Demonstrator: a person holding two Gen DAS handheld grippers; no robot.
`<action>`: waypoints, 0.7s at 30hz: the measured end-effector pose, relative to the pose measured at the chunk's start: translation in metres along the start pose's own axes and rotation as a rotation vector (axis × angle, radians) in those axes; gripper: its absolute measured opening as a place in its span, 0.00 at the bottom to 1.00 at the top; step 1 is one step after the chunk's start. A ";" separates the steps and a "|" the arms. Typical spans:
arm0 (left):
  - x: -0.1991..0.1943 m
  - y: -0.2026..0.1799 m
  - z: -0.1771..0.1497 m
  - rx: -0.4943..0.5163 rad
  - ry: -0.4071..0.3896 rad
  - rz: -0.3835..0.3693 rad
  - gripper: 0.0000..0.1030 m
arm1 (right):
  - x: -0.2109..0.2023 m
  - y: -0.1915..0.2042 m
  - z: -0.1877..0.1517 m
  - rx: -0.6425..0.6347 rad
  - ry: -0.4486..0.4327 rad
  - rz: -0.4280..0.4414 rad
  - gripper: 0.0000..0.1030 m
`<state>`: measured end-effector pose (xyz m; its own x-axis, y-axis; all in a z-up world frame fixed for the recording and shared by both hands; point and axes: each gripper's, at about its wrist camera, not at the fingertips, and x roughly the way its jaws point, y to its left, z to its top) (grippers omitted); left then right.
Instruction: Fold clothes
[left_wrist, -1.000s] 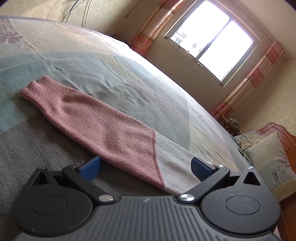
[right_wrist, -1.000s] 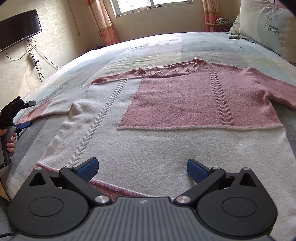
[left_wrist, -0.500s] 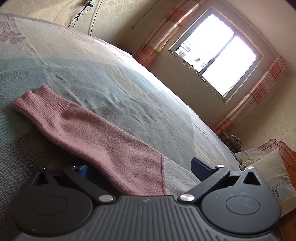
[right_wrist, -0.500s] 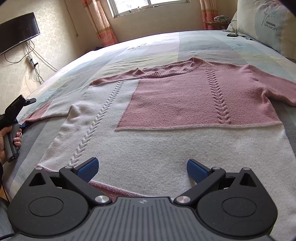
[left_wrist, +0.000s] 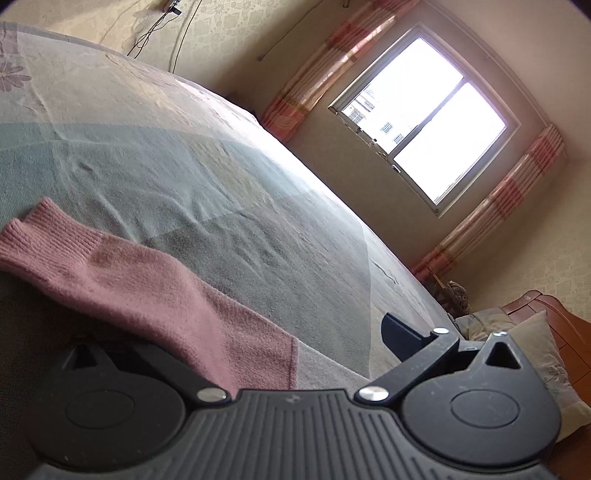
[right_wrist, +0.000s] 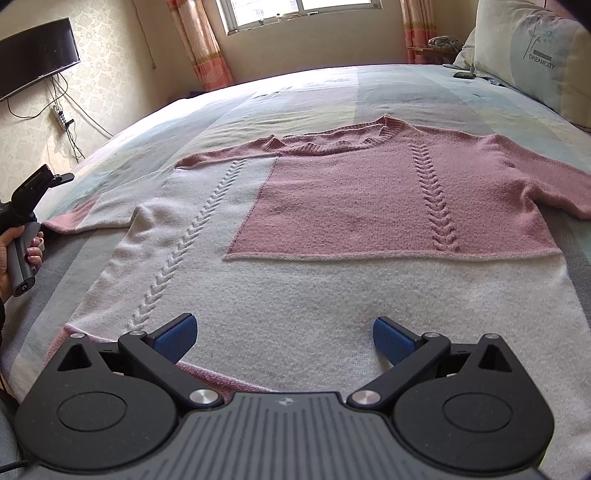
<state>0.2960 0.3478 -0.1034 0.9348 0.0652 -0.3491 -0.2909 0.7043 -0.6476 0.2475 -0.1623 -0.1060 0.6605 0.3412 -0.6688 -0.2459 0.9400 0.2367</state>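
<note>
A pink and white knit sweater (right_wrist: 332, 229) lies flat, front up, on the bed, neckline toward the window. My right gripper (right_wrist: 284, 332) hovers open just over its white lower part, near the hem, holding nothing. The sweater's left sleeve (left_wrist: 147, 280) is pink with a ribbed cuff (left_wrist: 40, 232) and stretches out to the left. My left gripper (left_wrist: 288, 332) is open and low at this sleeve, near where pink meets white. The sleeve lies over its left finger and hides it; the right finger (left_wrist: 399, 332) is bare. A hand holds the left gripper (right_wrist: 26, 206) at the sleeve in the right wrist view.
The bed (right_wrist: 369, 92) has a pastel patchwork cover. A pillow (right_wrist: 532, 59) and a small dark object (right_wrist: 463, 75) are at the head, right. A wall TV (right_wrist: 33, 70) with cables hangs left. The window (left_wrist: 424, 122) with striped curtains is beyond the bed.
My left gripper has pushed in low at the sleeve, which now covers its left finger, and the view has tilted up. The right gripper has hardly moved.
</note>
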 end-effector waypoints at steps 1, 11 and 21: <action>0.000 -0.004 0.001 0.004 0.002 -0.006 0.99 | 0.000 0.000 0.000 0.000 0.000 0.000 1.00; 0.007 -0.061 -0.002 0.022 0.054 -0.113 0.99 | 0.000 0.002 -0.001 -0.006 -0.005 -0.003 1.00; 0.002 -0.099 -0.010 0.093 0.144 -0.147 0.99 | -0.010 0.006 0.003 -0.012 -0.011 0.040 1.00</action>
<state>0.3246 0.2712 -0.0471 0.9252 -0.1397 -0.3528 -0.1273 0.7616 -0.6355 0.2410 -0.1597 -0.0958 0.6579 0.3790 -0.6507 -0.2811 0.9253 0.2548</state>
